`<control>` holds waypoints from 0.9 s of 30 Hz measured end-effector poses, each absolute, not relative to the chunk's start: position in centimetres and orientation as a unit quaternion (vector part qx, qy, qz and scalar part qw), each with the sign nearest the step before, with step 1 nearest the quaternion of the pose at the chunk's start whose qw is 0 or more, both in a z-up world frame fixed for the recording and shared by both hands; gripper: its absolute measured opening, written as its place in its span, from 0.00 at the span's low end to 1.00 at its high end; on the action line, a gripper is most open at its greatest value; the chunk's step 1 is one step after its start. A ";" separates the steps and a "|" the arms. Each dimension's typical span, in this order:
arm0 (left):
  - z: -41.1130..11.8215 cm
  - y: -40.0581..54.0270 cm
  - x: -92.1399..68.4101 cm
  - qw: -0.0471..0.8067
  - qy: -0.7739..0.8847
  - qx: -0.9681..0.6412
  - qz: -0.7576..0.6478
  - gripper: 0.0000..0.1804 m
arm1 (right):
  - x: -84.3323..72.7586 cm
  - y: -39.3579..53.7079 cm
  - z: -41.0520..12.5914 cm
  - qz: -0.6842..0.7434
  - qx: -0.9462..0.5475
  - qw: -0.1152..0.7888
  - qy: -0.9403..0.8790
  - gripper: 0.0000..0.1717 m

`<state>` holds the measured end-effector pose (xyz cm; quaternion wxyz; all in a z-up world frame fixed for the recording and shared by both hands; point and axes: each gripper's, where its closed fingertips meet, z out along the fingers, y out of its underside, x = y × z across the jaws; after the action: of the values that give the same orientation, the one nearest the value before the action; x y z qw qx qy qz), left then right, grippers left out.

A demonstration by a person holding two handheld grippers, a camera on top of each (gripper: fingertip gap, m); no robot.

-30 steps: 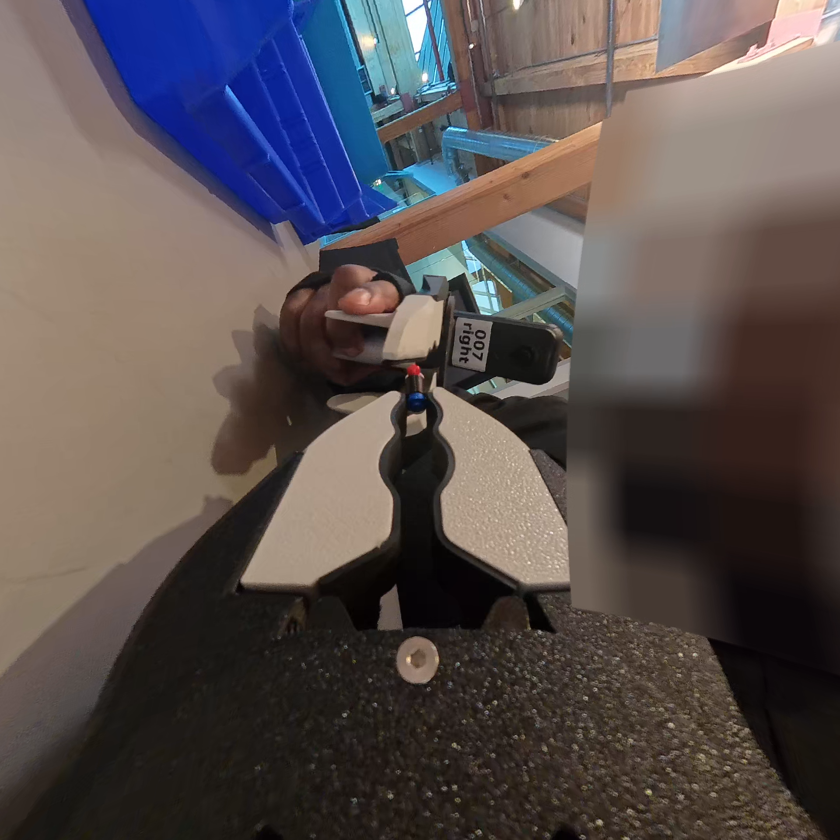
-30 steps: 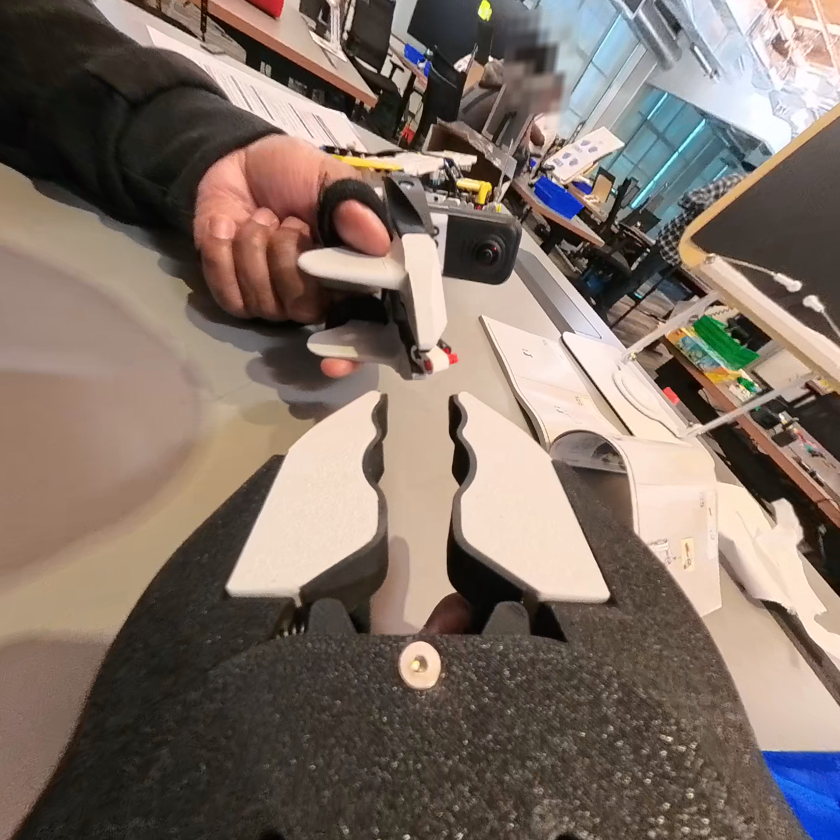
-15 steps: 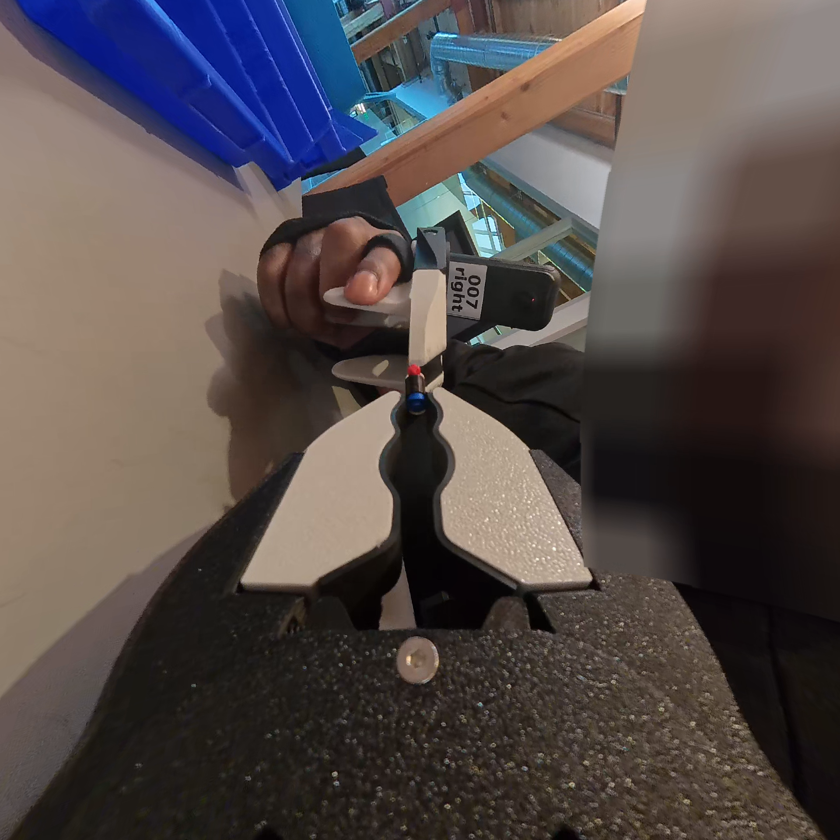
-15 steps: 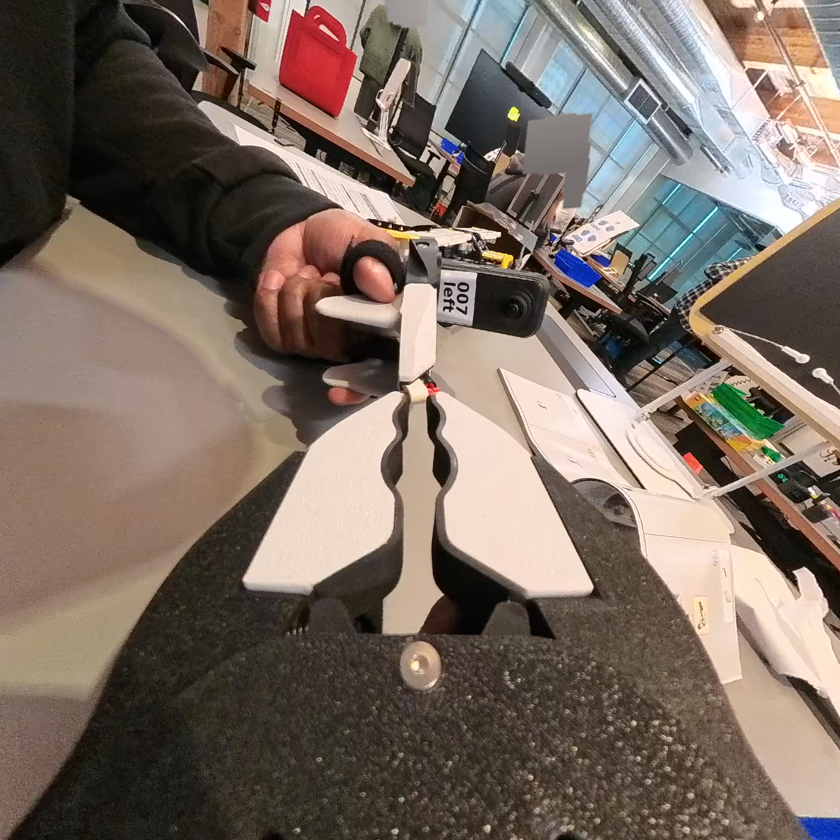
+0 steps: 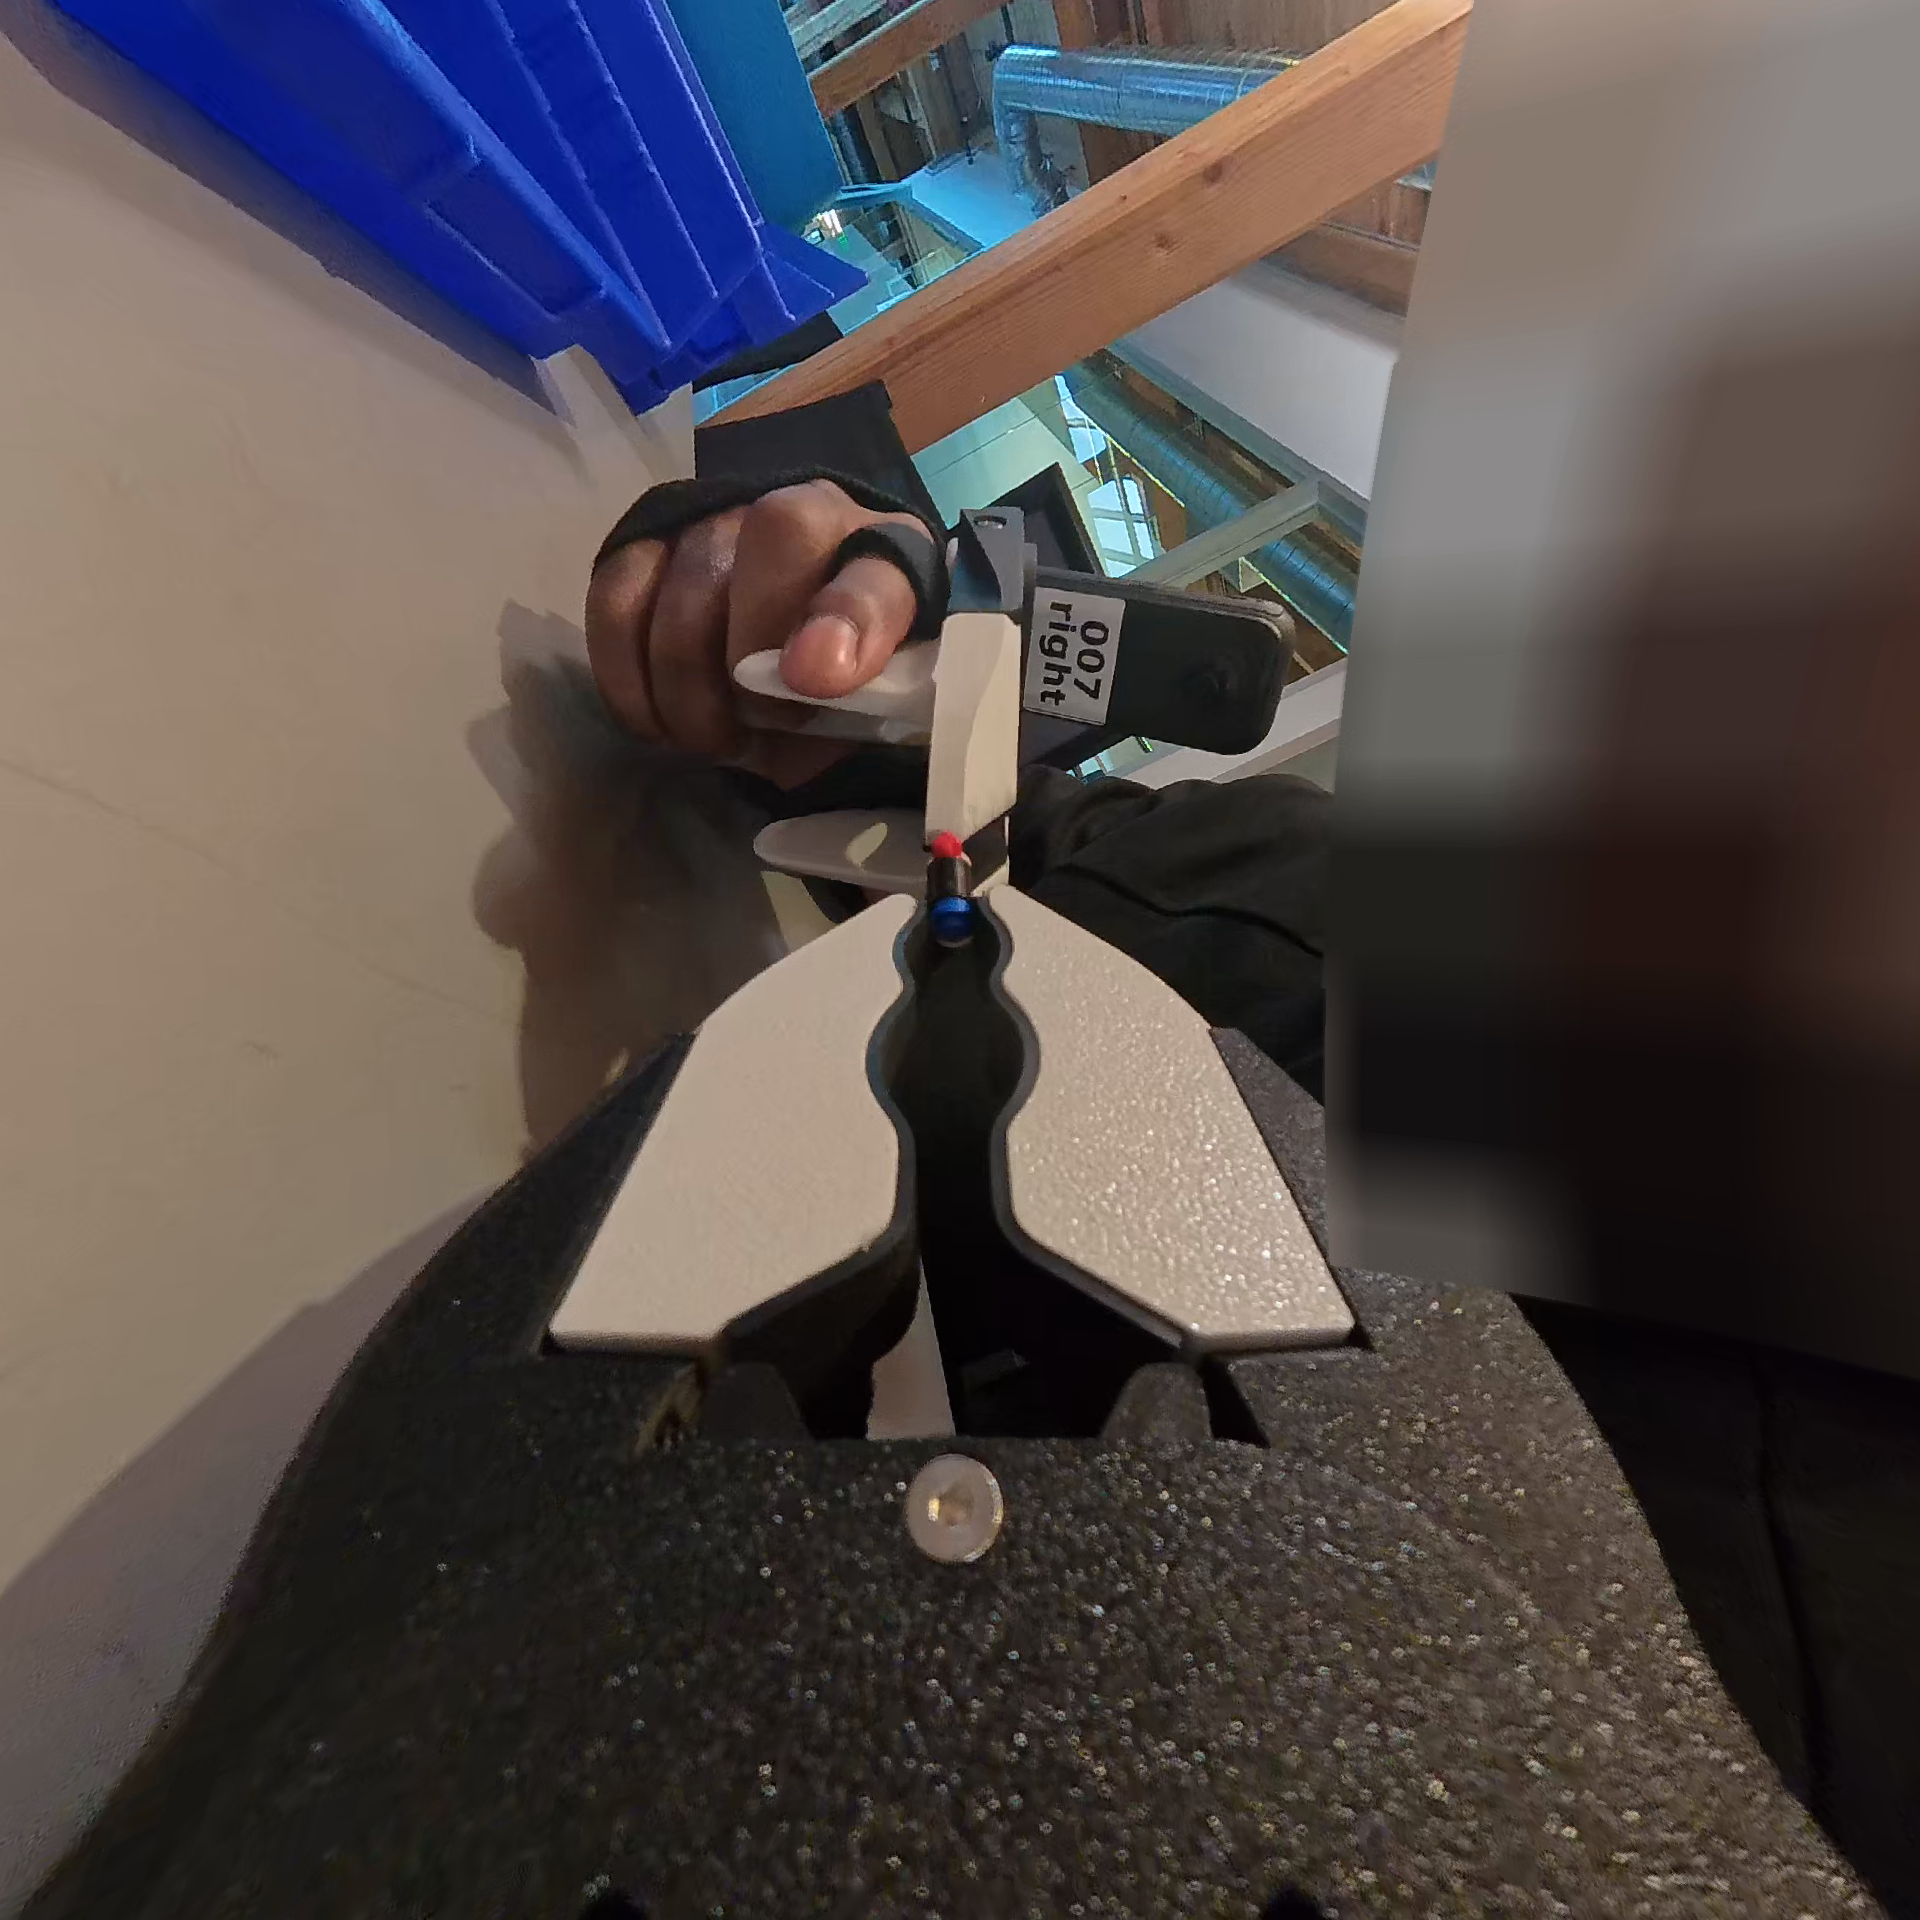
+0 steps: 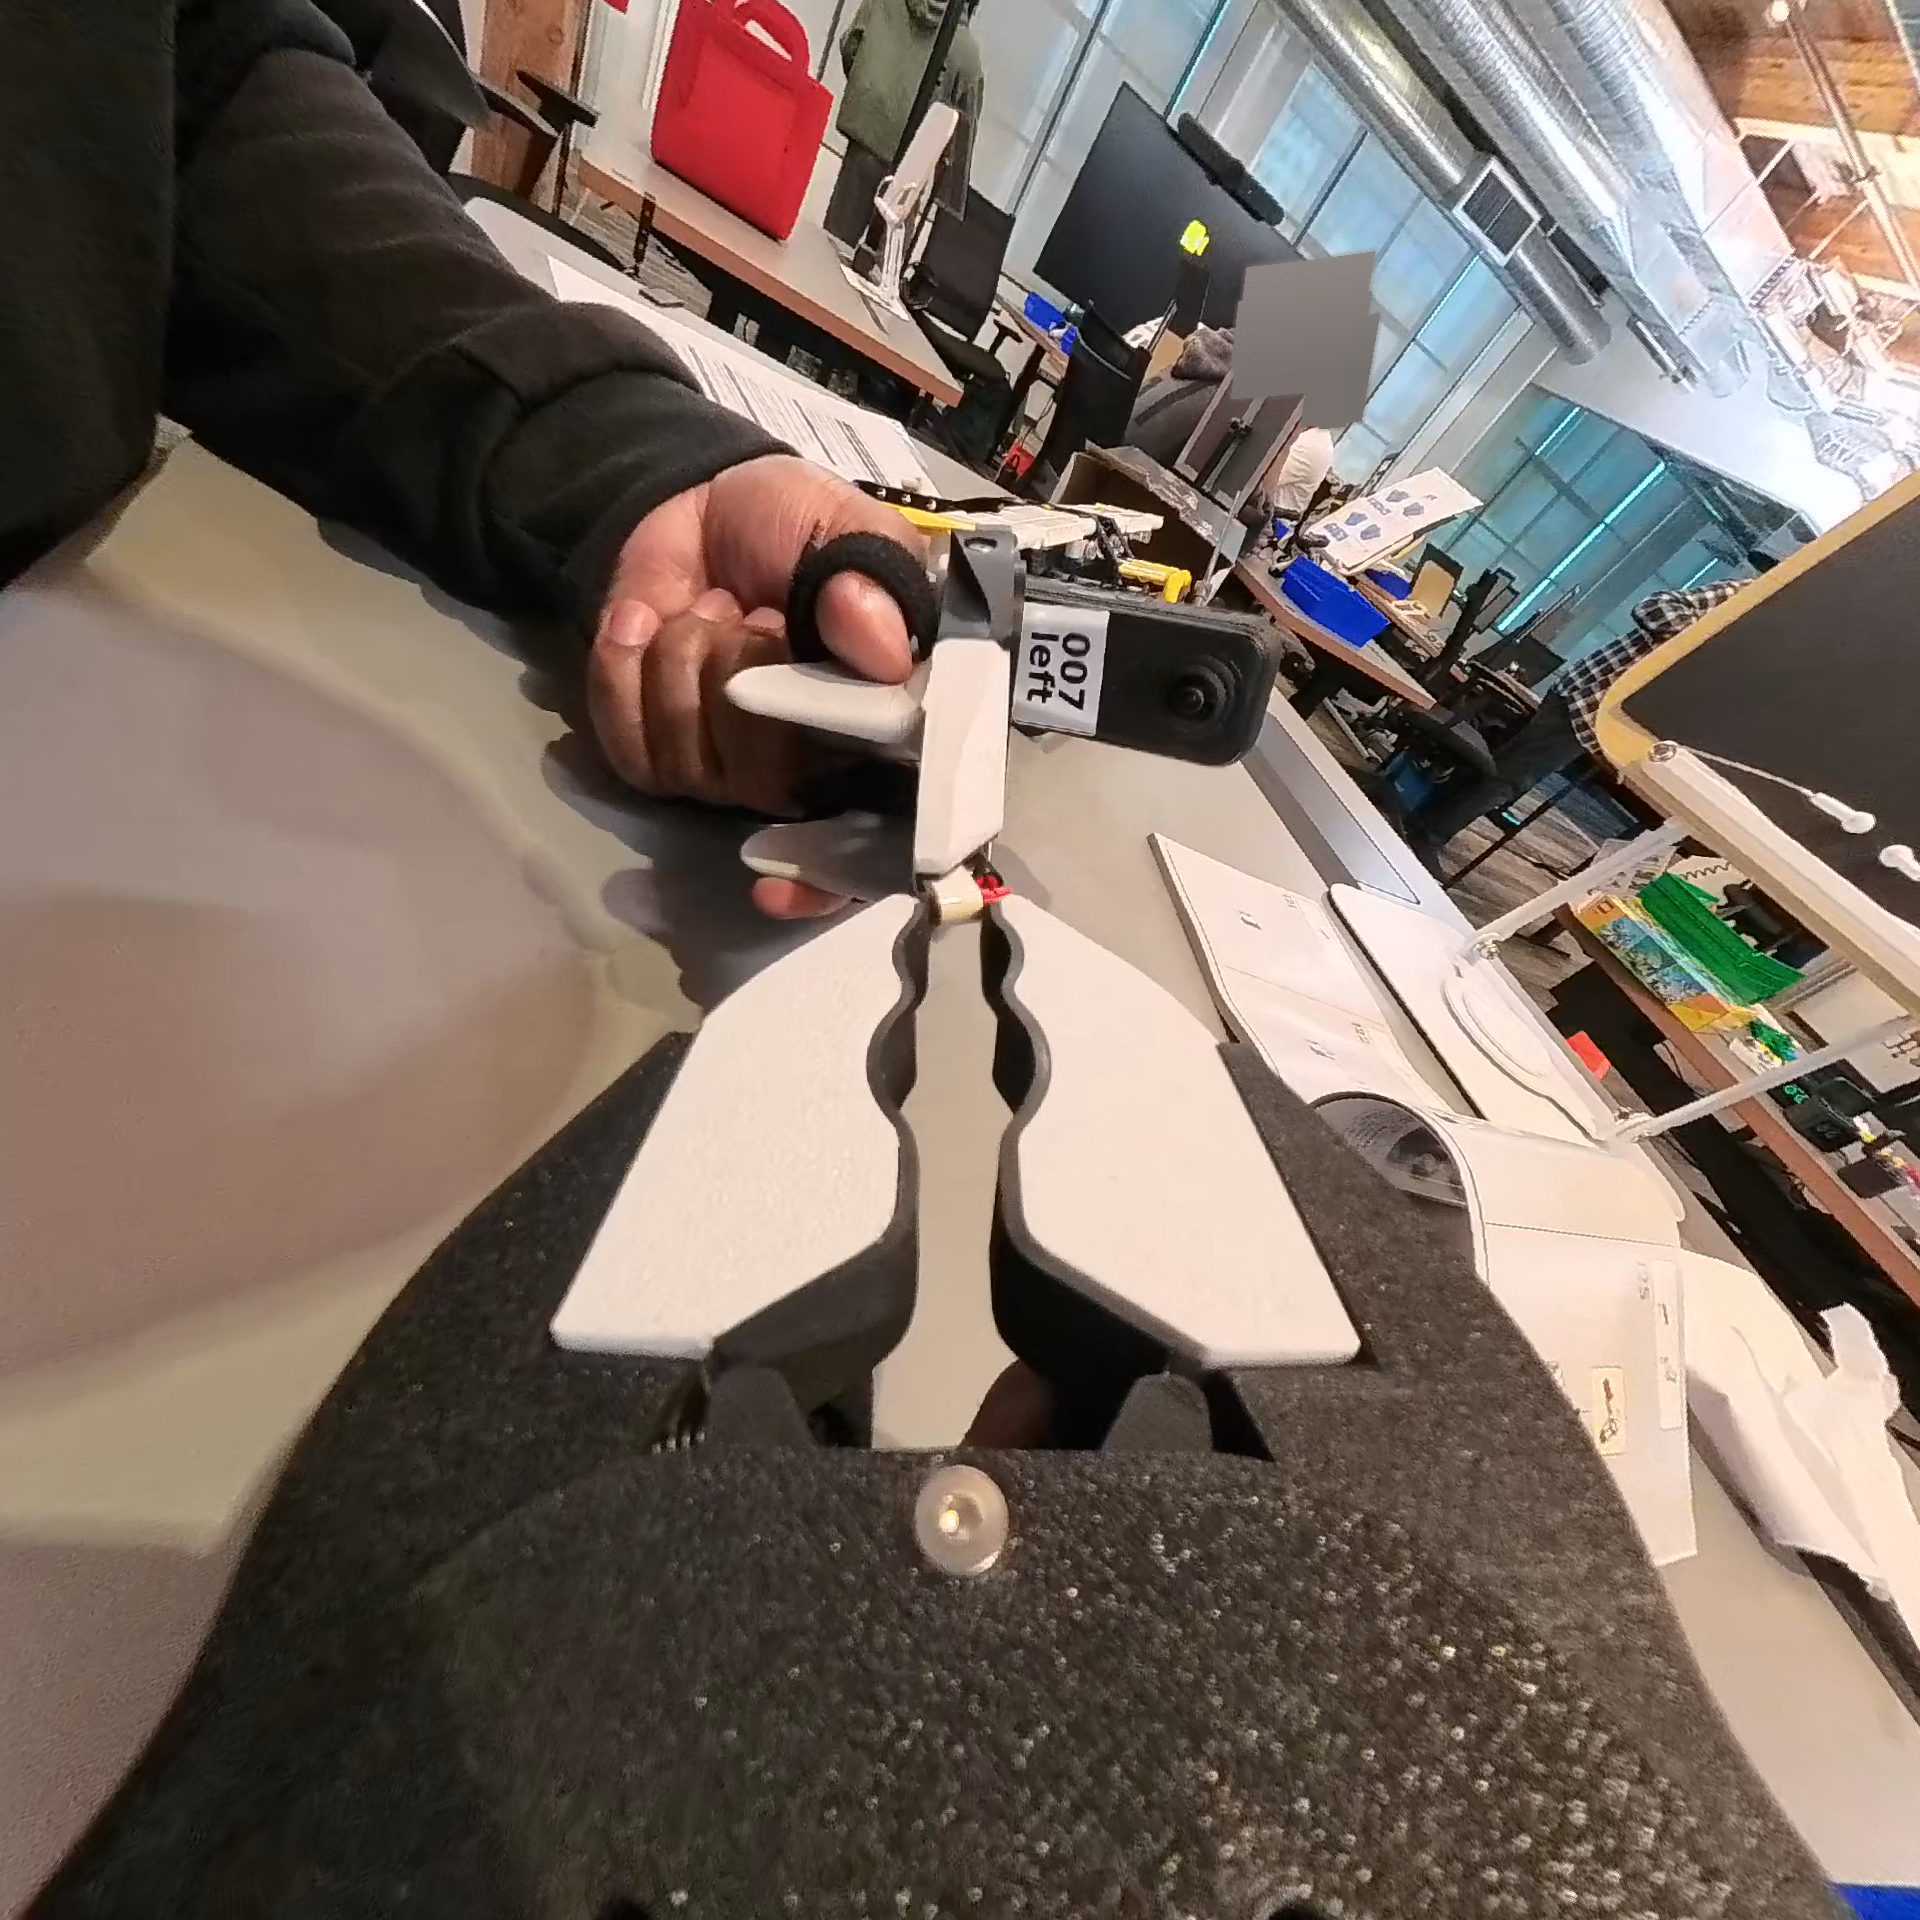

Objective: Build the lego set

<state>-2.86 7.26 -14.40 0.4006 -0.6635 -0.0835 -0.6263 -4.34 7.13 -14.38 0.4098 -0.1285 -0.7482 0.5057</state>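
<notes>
My left gripper point(image 5: 951, 920) is shut on a small piece point(image 5: 951, 896) with a blue end, a black middle and a red tip. It pinches the blue end at the very fingertips. The right gripper's fingers point(image 5: 971, 727) stand edge-on just beyond it and meet the red tip. In the right wrist view my right gripper point(image 6: 956, 912) is shut on a small cream part point(image 6: 956, 902) with a red bit point(image 6: 995, 888) beside it. The left gripper's fingers point(image 6: 961, 758) come down onto the same spot. Both grippers meet tip to tip above the grey table point(image 6: 1122, 831).
A hand point(image 6: 707, 665) and a dark sleeve point(image 6: 364, 343) hold the left gripper. An open booklet point(image 6: 1299, 997) and loose white sheets point(image 6: 1579, 1299) lie to the right on the table. A blue bin point(image 5: 468, 156) stands beyond the right gripper. Desks, chairs and monitors fill the room behind. My two grippers' fingertips are within a few centimetres of each other.
My right gripper has moved up to the left gripper's tips and its open jaws have closed on the small piece held there. The left gripper has stayed shut on it.
</notes>
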 end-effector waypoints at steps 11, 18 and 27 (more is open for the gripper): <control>-15.0 7.4 -3.0 0.398 -0.095 -0.676 -0.613 0.04 | -4.5 7.3 -15.0 0.496 -0.143 0.395 -0.760 0.05; -15.4 7.5 -3.1 0.399 -0.095 -0.692 -0.595 0.04 | -4.6 7.4 -15.4 0.476 -0.148 0.398 -0.770 0.04; -16.3 7.6 -3.2 0.398 -0.089 -0.724 -0.556 0.04 | -4.7 7.5 -16.3 0.444 -0.158 0.392 -0.790 0.04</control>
<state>-3.16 7.58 -16.31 0.3982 -0.7239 -0.0889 -0.5563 -4.75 7.50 -16.30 0.3916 -0.1582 -0.7901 0.4442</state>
